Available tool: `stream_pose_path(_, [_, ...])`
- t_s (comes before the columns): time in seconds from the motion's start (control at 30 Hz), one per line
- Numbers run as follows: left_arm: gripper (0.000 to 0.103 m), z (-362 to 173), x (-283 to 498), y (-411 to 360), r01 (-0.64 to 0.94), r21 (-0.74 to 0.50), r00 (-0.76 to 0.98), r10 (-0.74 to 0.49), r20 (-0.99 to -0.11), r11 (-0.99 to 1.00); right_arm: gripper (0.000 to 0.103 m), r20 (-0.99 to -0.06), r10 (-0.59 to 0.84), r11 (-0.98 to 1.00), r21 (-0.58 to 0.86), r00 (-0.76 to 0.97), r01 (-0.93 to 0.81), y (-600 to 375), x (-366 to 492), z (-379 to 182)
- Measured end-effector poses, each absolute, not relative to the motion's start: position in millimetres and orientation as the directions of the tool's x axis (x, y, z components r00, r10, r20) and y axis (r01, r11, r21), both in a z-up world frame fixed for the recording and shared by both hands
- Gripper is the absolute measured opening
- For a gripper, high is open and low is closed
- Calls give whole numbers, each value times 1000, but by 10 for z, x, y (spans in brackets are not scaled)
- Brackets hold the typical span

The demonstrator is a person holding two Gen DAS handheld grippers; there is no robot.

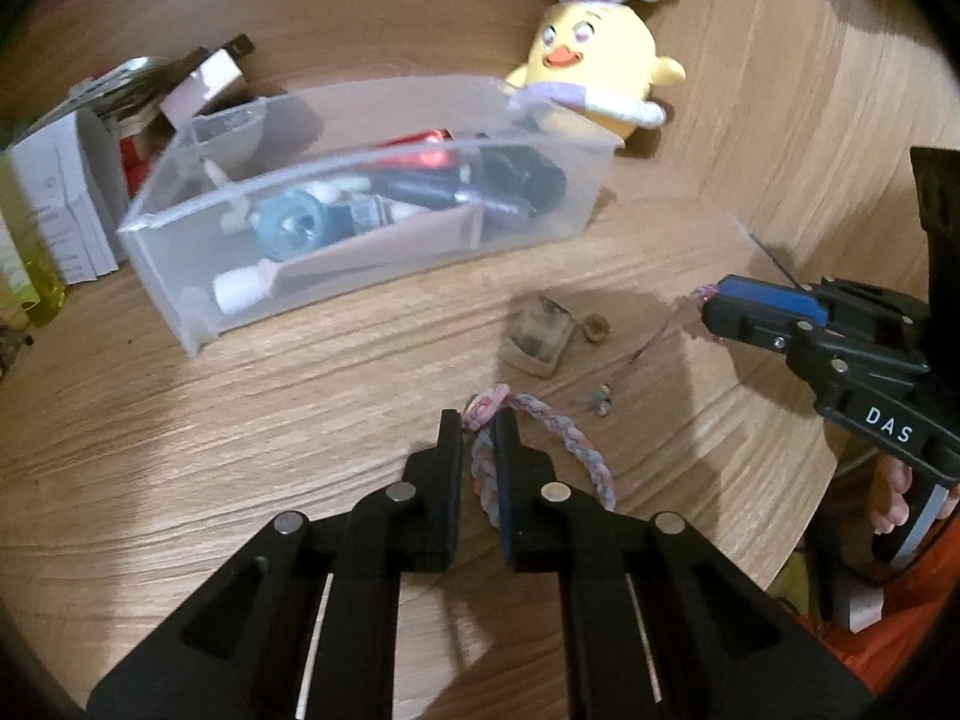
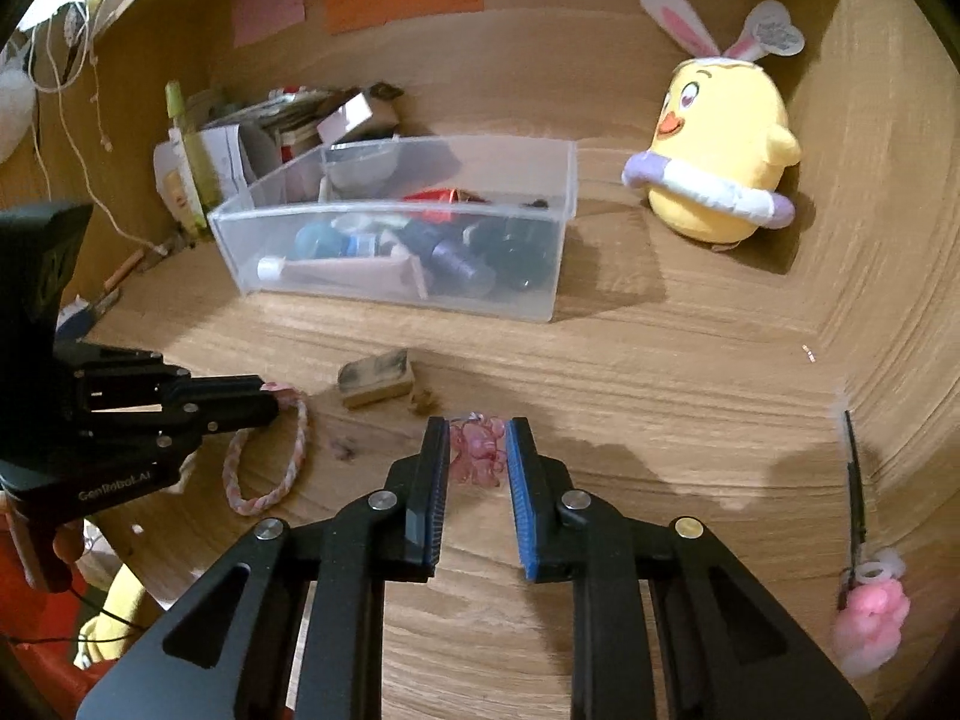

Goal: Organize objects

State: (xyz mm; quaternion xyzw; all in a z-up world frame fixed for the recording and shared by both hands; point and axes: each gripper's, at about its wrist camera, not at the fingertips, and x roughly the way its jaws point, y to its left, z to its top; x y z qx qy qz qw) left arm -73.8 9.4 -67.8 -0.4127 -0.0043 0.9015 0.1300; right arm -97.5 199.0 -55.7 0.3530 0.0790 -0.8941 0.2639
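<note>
In the left wrist view my left gripper (image 1: 478,438) is shut on a braided pink-and-blue bracelet (image 1: 570,438), pinching it near its pink knot just above the wooden desk. The loop (image 2: 264,498) trails on the desk in the right wrist view, where the left gripper (image 2: 273,402) comes in from the left. My right gripper (image 2: 478,429) is shut on a small translucent pink charm (image 2: 477,459). Seen from the left wrist, the right gripper (image 1: 707,300) hangs above the desk with a thin chain dangling from its tip. A clear plastic bin (image 1: 360,120) (image 2: 390,207) holding tubes and bottles stands behind both.
A yellow chick plush with rabbit ears (image 1: 594,60) (image 2: 720,168) sits at the back right. A small worn block (image 1: 537,336) (image 2: 375,375) lies in front of the bin. Boxes and bottles (image 1: 66,192) (image 2: 240,144) crowd the back left. A pink figure on a pen (image 2: 870,612) lies at the right.
</note>
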Motion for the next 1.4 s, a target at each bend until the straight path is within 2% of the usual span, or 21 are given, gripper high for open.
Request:
stream_pose_path(0.67, [9,-129,-748,-255,-126,-172,-767,206,-608,-977,17,-567,-512,-814,82,-645,574,1747,-1117,-110])
stream_pose_path(1.4, [9,307,-1028,-518,-68,-213,-845,170,-507,-975,17,-489,-551,-794,58,-676,606,1502,-1495,268])
